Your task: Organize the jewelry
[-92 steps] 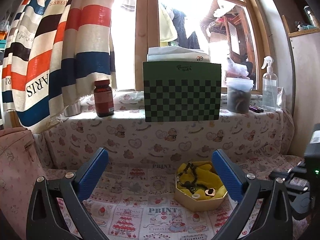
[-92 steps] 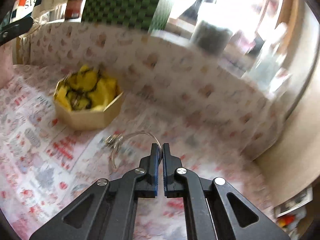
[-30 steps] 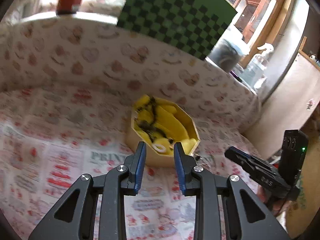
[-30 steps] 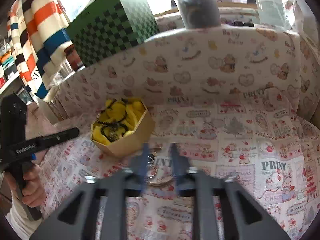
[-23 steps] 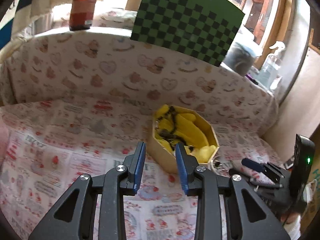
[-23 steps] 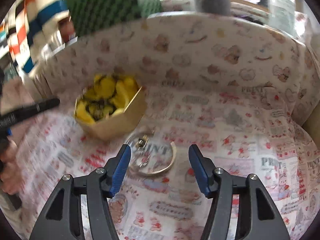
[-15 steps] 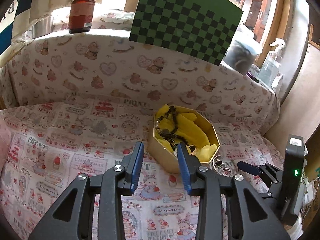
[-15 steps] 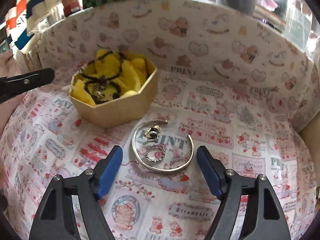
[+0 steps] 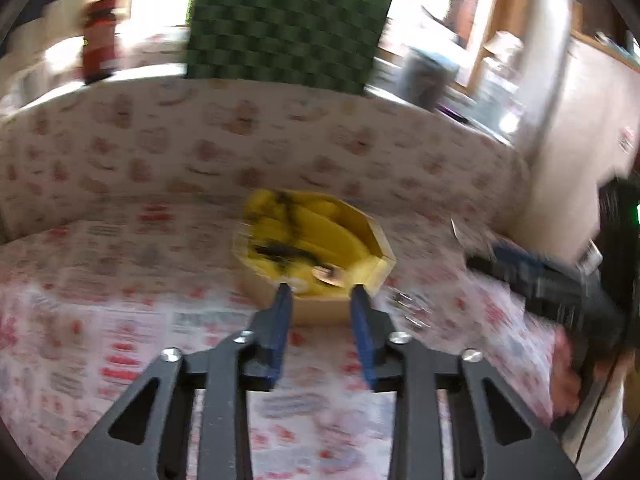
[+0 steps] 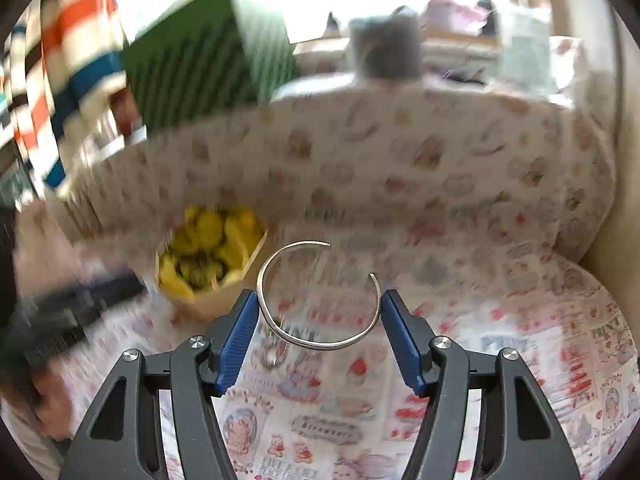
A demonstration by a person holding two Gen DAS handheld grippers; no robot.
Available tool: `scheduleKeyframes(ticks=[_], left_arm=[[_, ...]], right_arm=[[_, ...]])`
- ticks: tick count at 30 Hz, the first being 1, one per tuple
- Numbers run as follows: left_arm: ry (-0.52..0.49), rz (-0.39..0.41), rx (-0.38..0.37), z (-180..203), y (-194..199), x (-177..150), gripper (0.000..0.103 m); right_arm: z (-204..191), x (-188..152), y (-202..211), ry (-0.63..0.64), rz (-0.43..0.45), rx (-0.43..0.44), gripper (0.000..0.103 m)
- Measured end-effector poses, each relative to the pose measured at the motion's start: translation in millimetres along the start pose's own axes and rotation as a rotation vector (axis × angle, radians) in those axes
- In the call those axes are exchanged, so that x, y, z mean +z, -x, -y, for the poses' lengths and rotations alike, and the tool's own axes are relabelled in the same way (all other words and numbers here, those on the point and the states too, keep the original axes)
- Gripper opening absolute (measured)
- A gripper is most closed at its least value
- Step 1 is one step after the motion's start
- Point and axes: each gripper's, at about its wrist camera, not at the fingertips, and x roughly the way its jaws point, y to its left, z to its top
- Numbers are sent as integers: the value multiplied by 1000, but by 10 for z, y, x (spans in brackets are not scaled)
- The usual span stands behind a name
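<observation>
Item: octagonal cardboard jewelry box (image 9: 320,308), tan walls, lined with crumpled yellow padding. Contents: dark beaded necklace (image 9: 280,248), a pale ring, a coppery ring (image 9: 330,276). Judged partly filled.

Item: open silver cuff bangle (image 10: 316,300), thin, smooth, C-shaped, gap at 1 o'clock. It sits between the blue ribbed fingers of the right gripper (image 10: 318,312), which are spread wide and appear to bear on its two sides; whether it is lifted off the cloth cannot be told. Box lies at its 10 o'clock, near.

Item: small metal rings (image 10: 274,350), blurred, on the cloth at the bangle's 7 o'clock. Judged not yet boxed.

Item: left gripper (image 9: 322,298), fingers parted, nothing between them, tips before the box's near wall.

Surface: counter (image 10: 520,360) under soft cotton cloth printed with cartoon patches.

Remaining: bangle and loose rings into box.
</observation>
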Motion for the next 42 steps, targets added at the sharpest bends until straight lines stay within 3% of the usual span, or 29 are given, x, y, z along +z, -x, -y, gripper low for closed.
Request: scheduleKeyframes(ticks=[5, 8, 10, 12, 16, 19, 26, 33, 42], left_arm=[[-77, -143, 2, 449, -202, 67, 22], [-68, -291, 63, 669, -461, 155, 22], [-37, -356, 58, 762, -602, 219, 22], [-26, -400, 83, 846, -712, 278, 22], [-20, -451, 134, 952, -913, 323, 22], [-11, -488, 141, 982, -1056, 317, 22], [-19, -474, 166, 1009, -1106, 288, 23], [45, -489, 130, 922, -1149, 238, 19], [-16, -329, 167, 715, -495, 239, 19]], right_arm=[[169, 95, 86, -72, 20, -36, 65], [216, 108, 81, -84, 26, -64, 65], [245, 120, 60, -102, 16, -60, 65], [313, 111, 86, -113, 17, -82, 65], [445, 160, 207, -118, 84, -215, 65], [542, 178, 210, -161, 60, -174, 65], [541, 184, 284, -154, 85, -179, 65], [567, 196, 284, -159, 87, -183, 65], [462, 169, 246, -118, 93, -185, 65]])
